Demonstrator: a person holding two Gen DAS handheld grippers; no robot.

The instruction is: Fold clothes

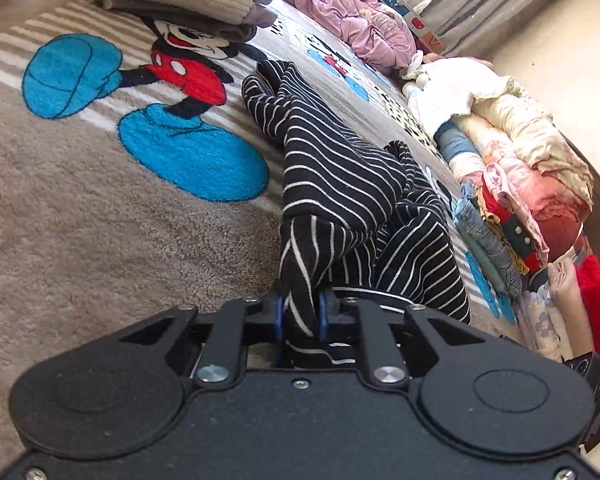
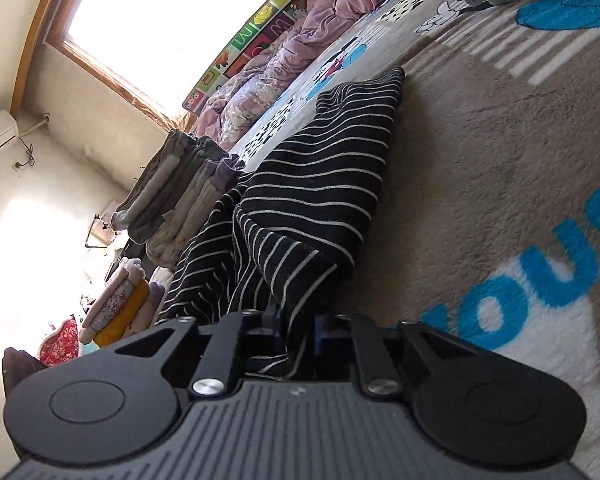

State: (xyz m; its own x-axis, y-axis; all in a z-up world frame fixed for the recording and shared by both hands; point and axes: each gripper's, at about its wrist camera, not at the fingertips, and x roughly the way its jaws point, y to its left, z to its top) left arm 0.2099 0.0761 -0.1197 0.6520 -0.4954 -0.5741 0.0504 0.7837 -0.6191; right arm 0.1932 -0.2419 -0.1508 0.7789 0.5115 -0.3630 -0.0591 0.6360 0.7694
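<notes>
Two grippers are clamped on the black white-striped garment (image 1: 332,168): left gripper (image 1: 301,316), right gripper (image 2: 296,322); fabric trails toward 12 o'clock over the Mickey Mouse carpet (image 1: 80,208).

Open carpet (image 1: 80,220) between clothes stacks (image 1: 520,200)

Beige cartoon carpet (image 1: 80,208), cream walls (image 2: 100,120), wood-framed window (image 2: 160,20) (bright daylight pouring in).

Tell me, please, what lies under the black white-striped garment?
The black white-striped garment rests on the beige plush cartoon-mouse rug. Whatever rug pattern lies beneath it is covered, so cannot be seen.
</notes>
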